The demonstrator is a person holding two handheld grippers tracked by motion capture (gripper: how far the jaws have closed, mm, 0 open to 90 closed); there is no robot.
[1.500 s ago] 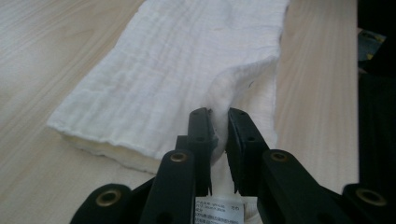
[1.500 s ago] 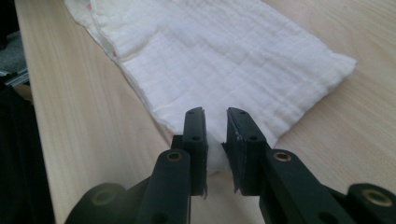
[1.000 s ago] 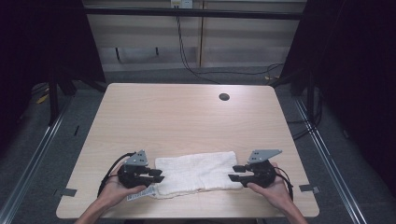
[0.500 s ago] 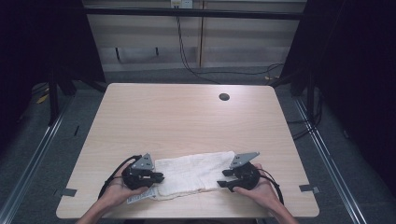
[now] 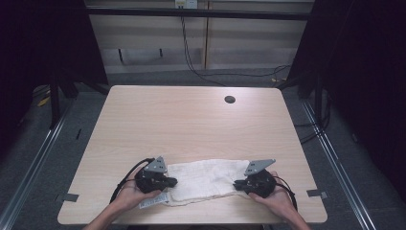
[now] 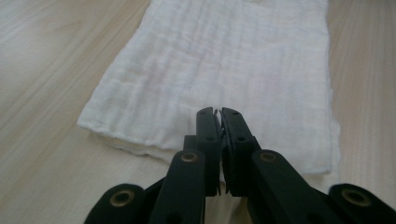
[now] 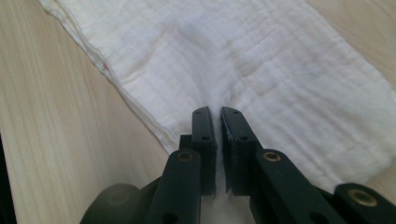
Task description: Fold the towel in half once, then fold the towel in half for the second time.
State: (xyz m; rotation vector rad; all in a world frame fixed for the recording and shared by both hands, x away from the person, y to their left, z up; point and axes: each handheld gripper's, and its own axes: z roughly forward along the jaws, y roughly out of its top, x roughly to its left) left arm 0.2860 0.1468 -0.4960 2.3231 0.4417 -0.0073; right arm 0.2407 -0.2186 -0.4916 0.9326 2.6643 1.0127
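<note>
A white folded cloth point(image 5: 203, 179) lies flat near the table's front edge. My left gripper point(image 5: 173, 182) is at its left end. In the left gripper view, the left gripper point(image 6: 218, 114) has its jaws pressed together on a thin sliver of the cloth point(image 6: 224, 60) edge. My right gripper point(image 5: 237, 183) is at the right end. In the right gripper view, the right gripper point(image 7: 215, 112) pinches the cloth point(image 7: 280, 70), which puckers toward the jaws. Both pairs of jaws have just been closing with cloth between them. A hand holds each gripper.
The cloth rests on a light wooden table point(image 5: 191, 124) with a dark round hole point(image 5: 230, 99) at the back right. A small white tag point(image 5: 153, 202) lies by the left hand at the front edge. Dark floor and metal rails surround the table.
Both grippers' jaws have closed onto the ends of the cloth. The left gripper has shifted slightly right, onto the cloth's left edge. The cloth stays flat on the table.
</note>
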